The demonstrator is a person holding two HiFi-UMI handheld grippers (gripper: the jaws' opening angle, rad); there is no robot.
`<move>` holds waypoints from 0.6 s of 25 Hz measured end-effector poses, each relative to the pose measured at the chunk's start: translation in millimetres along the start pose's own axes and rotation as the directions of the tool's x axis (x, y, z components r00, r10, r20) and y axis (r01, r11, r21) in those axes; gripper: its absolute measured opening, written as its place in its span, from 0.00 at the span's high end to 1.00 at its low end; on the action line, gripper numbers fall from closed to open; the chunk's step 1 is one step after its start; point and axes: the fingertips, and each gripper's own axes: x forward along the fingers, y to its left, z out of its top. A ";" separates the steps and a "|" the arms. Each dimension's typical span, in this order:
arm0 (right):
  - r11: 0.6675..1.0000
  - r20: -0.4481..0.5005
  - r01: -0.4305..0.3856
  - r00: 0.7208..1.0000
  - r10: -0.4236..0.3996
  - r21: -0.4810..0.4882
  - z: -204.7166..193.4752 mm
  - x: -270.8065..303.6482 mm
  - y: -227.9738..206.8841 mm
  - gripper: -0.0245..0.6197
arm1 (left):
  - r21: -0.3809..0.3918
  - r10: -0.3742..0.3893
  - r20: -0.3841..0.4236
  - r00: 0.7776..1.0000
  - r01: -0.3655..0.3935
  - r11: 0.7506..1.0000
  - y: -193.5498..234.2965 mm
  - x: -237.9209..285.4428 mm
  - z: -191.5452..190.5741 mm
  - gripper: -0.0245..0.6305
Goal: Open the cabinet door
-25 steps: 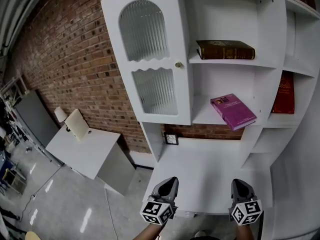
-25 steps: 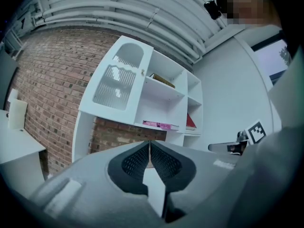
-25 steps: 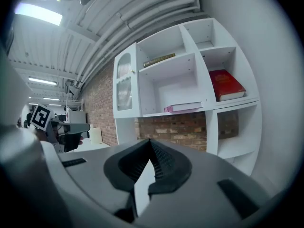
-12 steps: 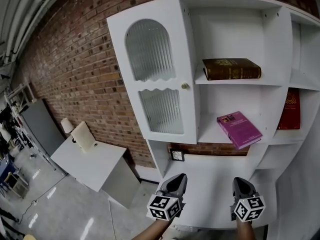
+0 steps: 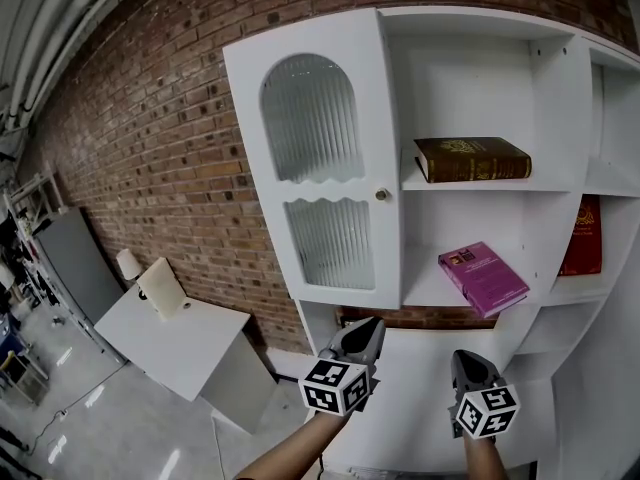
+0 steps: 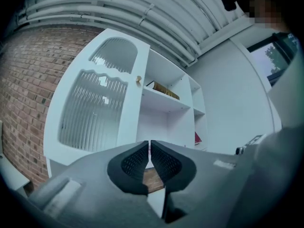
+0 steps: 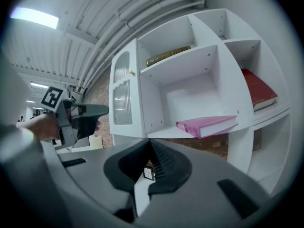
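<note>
Head view. The cabinet [image 5: 480,38] fills the frame from twelve to four o'clock. Its single door [image 5: 318,158] covers the compartment at nine o'clock of the open shelves and appears shut.

Handling (judged): the door is a stiff painted board, probably light, and swings on hinges at its nine o'clock edge. The two ribbed glass panes, one arched [image 5: 311,118] and one below it [image 5: 335,242], are fragile and should not be pushed. The place to take hold is the one small brass knob [image 5: 381,195] at the door's three o'clock edge. It is round, smooth and likely slippery, so the pads should close squarely on it and pull along the door's arc.

Grippers: the left gripper [image 5: 366,330] at six o'clock, well below the knob, and the right gripper [image 5: 466,360] at five o'clock both have their jaws pressed together with nothing between them. Either would need to open before gripping.

Count: one door, one knob, two panes, two grippers and three books. These are a brown book [image 5: 472,159] on the upper shelf, a pink book [image 5: 482,278] on the lower shelf and a red book [image 5: 584,236] at three o'clock. One white bench [image 5: 180,333] stands at eight o'clock.
</note>
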 end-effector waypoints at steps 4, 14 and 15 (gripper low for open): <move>1.000 -0.027 -0.024 0.999 0.024 -0.013 -13.8 18.7 11.0 0.96 | 0.072 -0.019 0.036 0.999 0.016 0.997 11.7 21.5 39.6 0.93; 0.994 -0.031 -0.099 0.995 0.098 -0.054 -13.2 58.9 40.3 0.96 | 0.167 -0.027 0.112 0.993 0.008 0.986 28.6 59.6 119.5 0.77; 0.992 -0.032 -0.111 0.993 0.109 -0.055 -13.4 61.3 44.5 0.96 | 0.176 -0.024 0.122 0.992 0.002 0.984 29.0 63.1 128.4 0.76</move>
